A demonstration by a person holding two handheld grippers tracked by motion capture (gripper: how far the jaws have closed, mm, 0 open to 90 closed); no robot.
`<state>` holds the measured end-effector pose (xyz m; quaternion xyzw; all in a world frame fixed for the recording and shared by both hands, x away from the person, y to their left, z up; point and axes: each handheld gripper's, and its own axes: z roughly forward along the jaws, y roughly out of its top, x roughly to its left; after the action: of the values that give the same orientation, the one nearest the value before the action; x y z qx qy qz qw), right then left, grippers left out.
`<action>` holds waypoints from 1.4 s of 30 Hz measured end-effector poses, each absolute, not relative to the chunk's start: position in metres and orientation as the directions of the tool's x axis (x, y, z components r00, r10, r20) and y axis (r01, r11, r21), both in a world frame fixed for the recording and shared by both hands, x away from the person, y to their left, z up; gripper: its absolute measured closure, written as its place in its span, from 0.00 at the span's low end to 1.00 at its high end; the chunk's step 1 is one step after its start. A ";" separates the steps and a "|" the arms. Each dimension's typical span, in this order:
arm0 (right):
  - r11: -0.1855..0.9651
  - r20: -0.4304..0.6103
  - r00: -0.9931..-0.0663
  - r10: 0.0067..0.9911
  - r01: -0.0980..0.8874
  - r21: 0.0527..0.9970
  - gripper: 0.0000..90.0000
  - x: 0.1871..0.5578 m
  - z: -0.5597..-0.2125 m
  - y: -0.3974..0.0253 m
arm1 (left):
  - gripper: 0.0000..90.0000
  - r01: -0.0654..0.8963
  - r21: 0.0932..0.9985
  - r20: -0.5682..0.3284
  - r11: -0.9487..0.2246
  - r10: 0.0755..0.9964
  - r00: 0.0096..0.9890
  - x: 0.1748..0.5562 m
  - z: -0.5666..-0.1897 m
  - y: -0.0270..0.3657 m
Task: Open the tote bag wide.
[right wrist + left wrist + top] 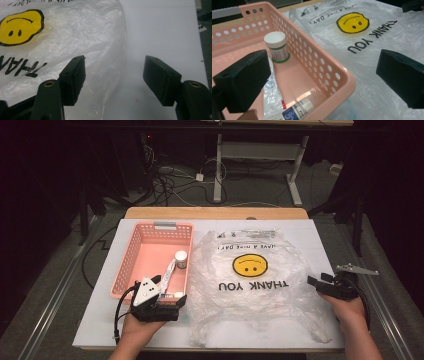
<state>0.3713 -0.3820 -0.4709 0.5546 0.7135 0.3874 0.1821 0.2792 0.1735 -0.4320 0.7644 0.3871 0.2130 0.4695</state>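
Left hand-held gripper (pixel 167 301) sits at the near right corner of the pink perforated plastic basket (pixel 131 251), jaws spread wide astride its wall, gripping nothing. Inside the basket: a small white-capped bottle (pixel 276 47) standing upright, and a white tube with blue print (pixel 295 110) lying flat (both untouched). Right hand-held gripper (pixel 315 282) is released too, one jaw over the right edge of the clear plastic smiley-face bag (pixel 250 280), which lies flat on the white bench (pixel 325 240).

Pink perforated basket (pixel 134 251): sits on white surface, left of bag. Holds white jar (pixel 180 259) upright w/ green base, plus tube (pixel 167 276) lying flat. Clear plastic bag (pixel 260 310): spread flat, smiley print.
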 end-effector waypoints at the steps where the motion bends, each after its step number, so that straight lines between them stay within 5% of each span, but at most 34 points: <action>1: 0.093 0.169 -0.322 0.931 0.659 0.746 0.42 0.373 -0.472 -0.381 | 0.00 0.392 0.883 -0.038 -0.259 0.792 0.610 0.279 -0.432 0.174; 10: 0.196 0.083 -0.363 0.928 0.666 0.720 0.54 0.375 -0.475 -0.369 | 0.00 0.395 0.879 -0.029 -0.267 0.797 0.603 0.277 -0.432 0.176; 15: 0.278 -0.001 -0.397 0.918 0.642 0.715 0.69 0.373 -0.475 -0.361 | 0.00 0.394 0.879 -0.026 -0.269 0.798 0.603 0.276 -0.432 0.175; 23: 0.297 0.033 -0.457 0.889 0.631 0.717 1.00 0.371 -0.475 -0.360 | 0.00 0.401 0.875 -0.032 -0.270 0.796 0.604 0.278 -0.432 0.175; 37: 0.241 0.060 -0.430 0.901 0.609 0.756 1.00 0.366 -0.470 -0.365 | 0.00 0.437 0.875 -0.109 -0.208 0.795 0.596 0.281 -0.424 0.180; 42: 0.209 0.076 -0.407 0.910 0.610 0.765 1.00 0.364 -0.469 -0.368 | 0.00 0.383 0.889 -0.017 -0.251 0.818 0.576 0.272 -0.426 0.179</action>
<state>0.3636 -0.3682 -0.4692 0.5060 0.7510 0.3736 0.2012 0.2721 0.1795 -0.4263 0.7557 0.3971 0.2336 0.4654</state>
